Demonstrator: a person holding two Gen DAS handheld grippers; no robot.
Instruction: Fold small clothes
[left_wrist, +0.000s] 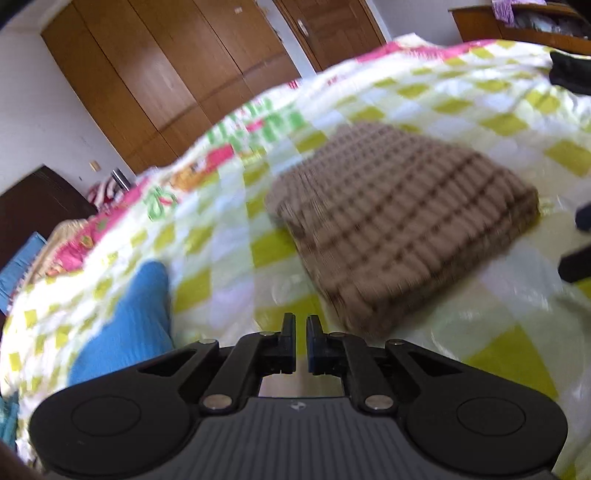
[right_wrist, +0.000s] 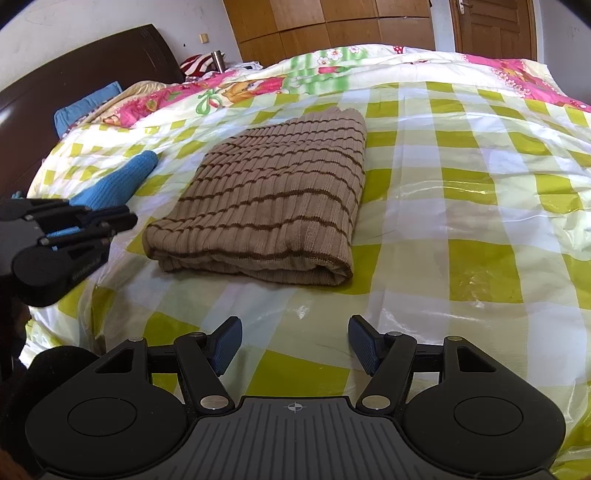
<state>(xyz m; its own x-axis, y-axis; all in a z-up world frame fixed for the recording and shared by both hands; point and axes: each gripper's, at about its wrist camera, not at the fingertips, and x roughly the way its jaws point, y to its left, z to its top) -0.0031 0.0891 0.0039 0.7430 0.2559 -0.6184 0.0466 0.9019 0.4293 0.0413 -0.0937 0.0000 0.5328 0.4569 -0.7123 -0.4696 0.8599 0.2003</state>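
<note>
A brown ribbed sweater with dark stripes (right_wrist: 273, 199) lies folded into a thick rectangle in the middle of the bed; the left wrist view shows the sweater (left_wrist: 402, 229) blurred. To its left lies a blue knitted garment (right_wrist: 118, 181), stretched out flat, also visible in the left wrist view (left_wrist: 125, 325). My left gripper (left_wrist: 301, 325) hovers over the sheet between the two, jaws drawn together with nothing between them; the right wrist view catches the left gripper (right_wrist: 127, 219) at the bed's left edge. My right gripper (right_wrist: 295, 343) stands open and empty in front of the sweater's near edge.
A glossy green-and-white checked sheet (right_wrist: 461, 184) covers the bed over a flowery quilt (right_wrist: 251, 88). A dark headboard (right_wrist: 74, 74) and blue pillow (right_wrist: 85, 107) are at the left. Wooden wardrobes (right_wrist: 332, 26) and a door (right_wrist: 495, 26) stand behind.
</note>
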